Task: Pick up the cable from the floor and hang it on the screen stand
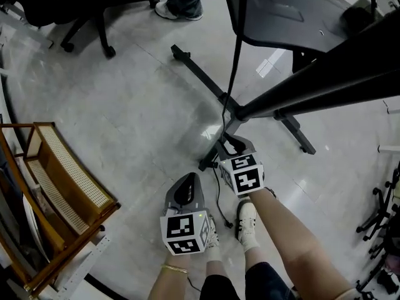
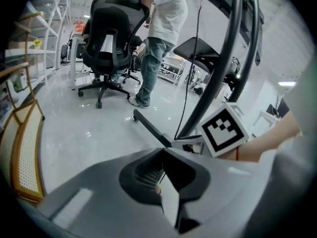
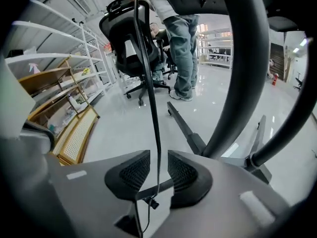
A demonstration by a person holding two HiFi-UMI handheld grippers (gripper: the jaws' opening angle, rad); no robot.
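Note:
The black cable [image 1: 232, 61] hangs down along the screen stand [image 1: 312, 80] to its base, and more of it trails on the floor [image 1: 218, 195] between the grippers. My right gripper [image 1: 234, 144] is at the stand's base. In the right gripper view the right gripper [image 3: 158, 155] is open, and the cable [image 3: 153, 108] runs straight down through the gap without touching either pad. The stand's pole [image 3: 242, 83] rises just behind. My left gripper [image 1: 187, 179] hangs lower and to the left, over bare floor. Its jaws [image 2: 163, 151] look shut, with nothing clearly held.
A wooden rack with a woven panel [image 1: 62, 180] stands at the left. An office chair [image 1: 94, 11] and a standing person's shoes [image 1: 181, 6] are at the back. The stand's legs [image 1: 200, 74] spread across the floor. My own feet [image 1: 247, 217] are beside the grippers. Black gear [image 1: 381, 217] sits far right.

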